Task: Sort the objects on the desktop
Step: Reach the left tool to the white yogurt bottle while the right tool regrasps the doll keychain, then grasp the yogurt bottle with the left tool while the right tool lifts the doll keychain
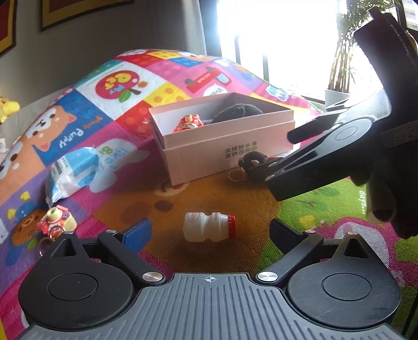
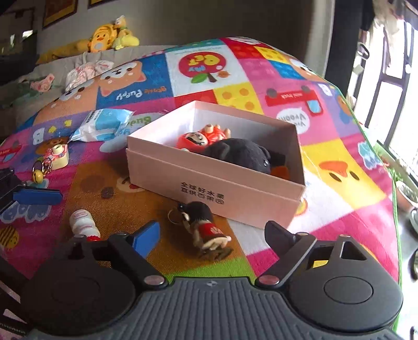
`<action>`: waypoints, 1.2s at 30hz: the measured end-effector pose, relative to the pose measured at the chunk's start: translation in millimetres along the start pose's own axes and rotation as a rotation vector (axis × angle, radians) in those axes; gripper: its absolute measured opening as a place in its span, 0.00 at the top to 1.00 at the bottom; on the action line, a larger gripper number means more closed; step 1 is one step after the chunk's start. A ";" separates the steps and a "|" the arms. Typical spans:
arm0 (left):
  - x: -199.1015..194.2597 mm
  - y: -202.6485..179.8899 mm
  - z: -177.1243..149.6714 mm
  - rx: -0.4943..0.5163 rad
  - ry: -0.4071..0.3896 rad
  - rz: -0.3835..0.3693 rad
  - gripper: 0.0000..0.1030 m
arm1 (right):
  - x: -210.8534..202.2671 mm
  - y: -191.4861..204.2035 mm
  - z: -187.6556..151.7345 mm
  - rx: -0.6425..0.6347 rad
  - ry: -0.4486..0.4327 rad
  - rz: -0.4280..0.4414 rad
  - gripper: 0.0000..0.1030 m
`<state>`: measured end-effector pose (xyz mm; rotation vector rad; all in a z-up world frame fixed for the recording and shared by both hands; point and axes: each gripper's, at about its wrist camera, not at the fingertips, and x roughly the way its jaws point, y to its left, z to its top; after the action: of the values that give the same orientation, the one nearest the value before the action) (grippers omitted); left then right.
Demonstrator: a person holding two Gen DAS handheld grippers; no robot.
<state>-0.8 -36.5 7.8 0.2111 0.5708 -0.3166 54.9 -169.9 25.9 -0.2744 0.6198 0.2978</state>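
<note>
Left gripper jaws released; small bottle lies sideways, red cap rightward

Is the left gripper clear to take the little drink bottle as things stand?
Probably yes. The left gripper stands open with the drink bottle lying on its side between the fingertips, on bare mat. The right gripper sits further off, by the box.

I see a bright cartoon play mat w/ puppy & apple prints, yellow plush toys on grey sofa behind it, framed pics on wall, potted plant by bright window, crumpled cloth at mat edge.
</note>
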 end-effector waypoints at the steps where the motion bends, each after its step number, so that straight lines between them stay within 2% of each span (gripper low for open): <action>1: 0.1 0.8 -0.2 -0.004 -0.001 -0.002 0.03 | 5.0 4.2 2.0 -0.032 0.006 -0.004 0.26; 4: 0.4 2.5 -0.6 -0.015 -0.001 -0.007 0.03 | 22.1 6.3 5.6 -0.051 0.063 0.014 0.45; 7: 1.0 4.0 -0.9 -0.025 0.002 -0.014 0.03 | 21.5 -2.1 7.5 0.005 0.073 0.039 0.62; 8: 1.4 4.5 -0.8 -0.028 0.005 -0.016 0.03 | 17.4 -5.1 7.5 0.020 0.068 0.045 0.71; 9: 1.8 4.9 -0.7 -0.032 0.008 -0.015 0.03 | 10.6 -8.7 7.2 0.040 0.062 0.059 0.73; 17: 4.9 1.3 2.8 -0.014 0.018 0.018 0.04 | -64.2 -32.7 -1.0 0.111 -0.026 0.090 0.73; 19: 8.5 -0.4 4.8 -0.006 0.035 0.021 0.11 | -75.8 -36.1 -3.6 0.116 -0.040 0.080 0.73; 21: 13.5 -1.9 6.3 -0.010 0.063 0.020 0.23 | -82.4 -37.4 -6.8 0.123 -0.043 0.081 0.73; 28: 13.8 -7.6 6.7 0.011 0.072 0.032 0.27 | -87.7 -36.5 -18.3 0.137 -0.044 0.117 0.73; 31: 12.2 -10.4 7.0 0.023 0.072 0.018 0.37 | -91.2 -34.9 -22.1 0.139 -0.048 0.130 0.73; 33: 10.5 -13.6 8.2 0.036 0.073 0.004 0.53 | -94.5 -34.0 -23.8 0.136 -0.054 0.137 0.73; 36: 4.0 -17.8 12.6 0.065 0.053 -0.008 0.53 | -101.2 -35.6 -25.0 0.133 -0.070 0.139 0.73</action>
<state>2.4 -57.5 14.0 0.2810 0.6148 -0.3387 -24.1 -230.4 73.2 -0.0929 0.5879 0.3964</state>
